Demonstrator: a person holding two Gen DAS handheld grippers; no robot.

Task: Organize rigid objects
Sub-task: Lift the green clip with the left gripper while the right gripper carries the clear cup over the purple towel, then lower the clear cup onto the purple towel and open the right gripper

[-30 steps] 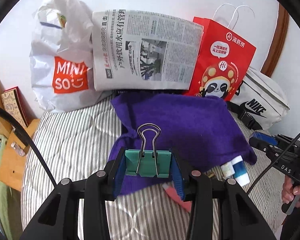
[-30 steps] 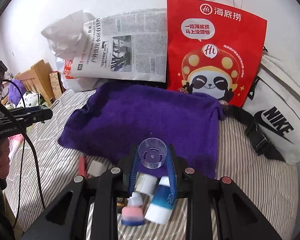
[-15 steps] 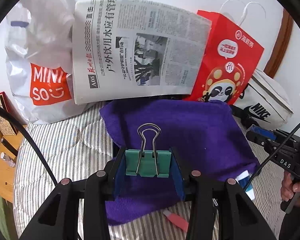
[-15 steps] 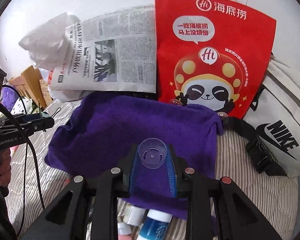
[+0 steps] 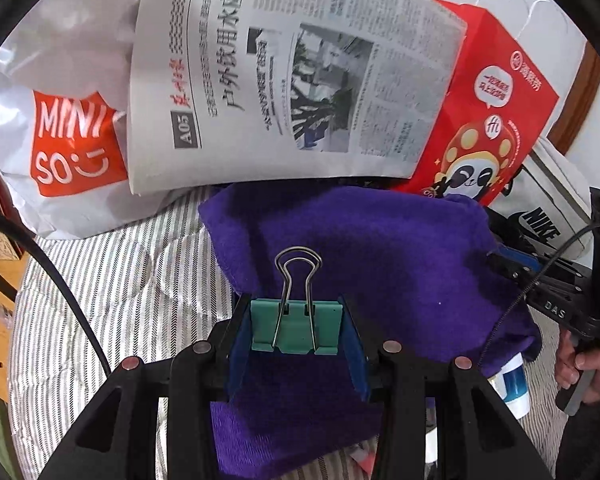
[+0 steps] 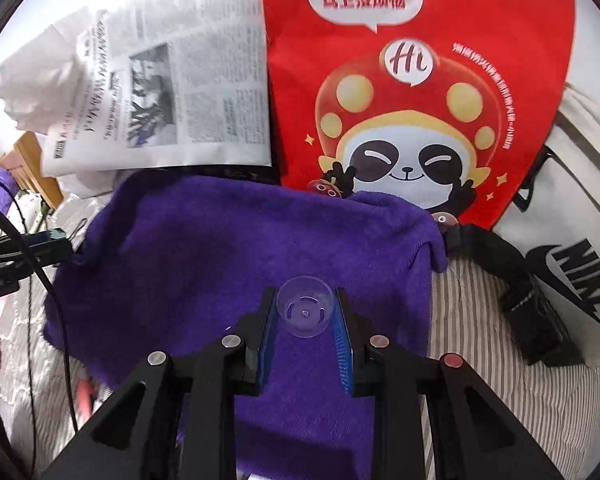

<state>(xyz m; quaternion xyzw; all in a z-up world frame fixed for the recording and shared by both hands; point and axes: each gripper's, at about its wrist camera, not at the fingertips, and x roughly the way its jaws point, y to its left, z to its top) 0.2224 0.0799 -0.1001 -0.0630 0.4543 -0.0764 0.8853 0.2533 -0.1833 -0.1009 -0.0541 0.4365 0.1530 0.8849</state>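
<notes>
Above the purple towel [image 5: 380,248], the left claw [image 5: 296,330] pinches a green binder clip [image 5: 296,326], the right claw [image 6: 305,316] a clear suction cup [image 6: 305,312], with newspaper [image 5: 292,80] and red bag [image 6: 420,80] behind it.

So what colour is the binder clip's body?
Teal green binder clip with silver wire handles; left wrist view shows it best.

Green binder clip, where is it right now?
The green metal binder clip is clamped in the left tool, wire handles pointing up, held above the purple towel on the striped bedsheet.
</notes>
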